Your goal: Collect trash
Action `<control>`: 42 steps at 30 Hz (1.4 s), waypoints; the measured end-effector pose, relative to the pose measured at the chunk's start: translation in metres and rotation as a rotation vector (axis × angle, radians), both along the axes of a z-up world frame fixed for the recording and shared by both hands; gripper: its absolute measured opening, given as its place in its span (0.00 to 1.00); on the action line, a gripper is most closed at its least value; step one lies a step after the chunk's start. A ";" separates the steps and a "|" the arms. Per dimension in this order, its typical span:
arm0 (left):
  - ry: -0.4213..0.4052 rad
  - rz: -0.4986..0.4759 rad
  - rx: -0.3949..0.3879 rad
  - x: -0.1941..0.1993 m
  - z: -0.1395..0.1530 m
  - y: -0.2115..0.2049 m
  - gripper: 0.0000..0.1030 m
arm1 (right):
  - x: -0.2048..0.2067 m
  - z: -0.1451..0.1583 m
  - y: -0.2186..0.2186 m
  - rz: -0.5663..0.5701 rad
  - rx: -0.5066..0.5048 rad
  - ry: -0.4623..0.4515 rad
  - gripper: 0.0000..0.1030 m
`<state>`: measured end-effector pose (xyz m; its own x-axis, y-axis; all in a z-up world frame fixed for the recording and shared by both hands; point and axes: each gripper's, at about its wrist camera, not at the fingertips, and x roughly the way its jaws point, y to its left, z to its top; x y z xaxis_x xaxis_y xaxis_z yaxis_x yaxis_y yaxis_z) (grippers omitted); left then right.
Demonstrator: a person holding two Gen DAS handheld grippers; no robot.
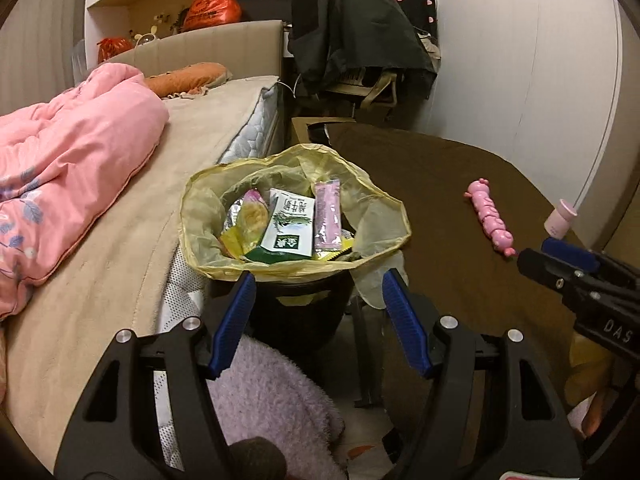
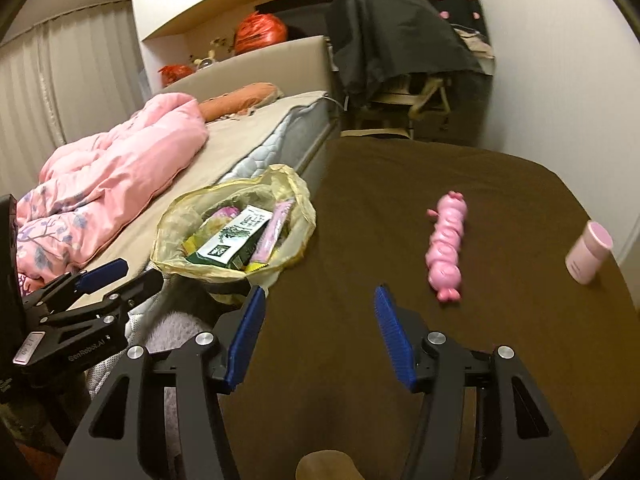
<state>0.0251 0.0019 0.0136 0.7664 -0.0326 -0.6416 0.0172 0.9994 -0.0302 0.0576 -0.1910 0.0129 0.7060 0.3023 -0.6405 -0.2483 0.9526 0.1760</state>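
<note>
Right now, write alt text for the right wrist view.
The open right hand-held gripper hovers empty over a brown-covered table holding a pink pig toy and a pink bottle. At left, a yellow-lined trash bin full of wrappers stands beside a bed.

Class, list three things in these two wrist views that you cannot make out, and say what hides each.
- Bin: left wrist view, its body is mostly hidden by the yellow bag and the left tool.
- Lower trash: both views, covered by the green-and-white packet and pink wrapper.
- Small pink bottle: label too small to read in either view.
</note>
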 end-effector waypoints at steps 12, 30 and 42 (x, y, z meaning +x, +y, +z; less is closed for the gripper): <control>0.037 0.012 0.000 -0.008 -0.008 0.004 0.61 | -0.018 0.000 0.006 -0.024 -0.043 -0.016 0.52; 0.014 0.018 -0.007 -0.014 -0.001 0.012 0.61 | -0.022 0.002 0.009 -0.030 -0.049 -0.022 0.52; 0.013 0.016 -0.005 -0.015 0.001 0.012 0.61 | -0.022 0.003 0.008 -0.027 -0.044 -0.023 0.52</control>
<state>0.0099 0.0135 0.0144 0.7587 -0.0237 -0.6510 0.0008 0.9994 -0.0354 0.0352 -0.1826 0.0160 0.7282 0.2545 -0.6363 -0.2255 0.9658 0.1283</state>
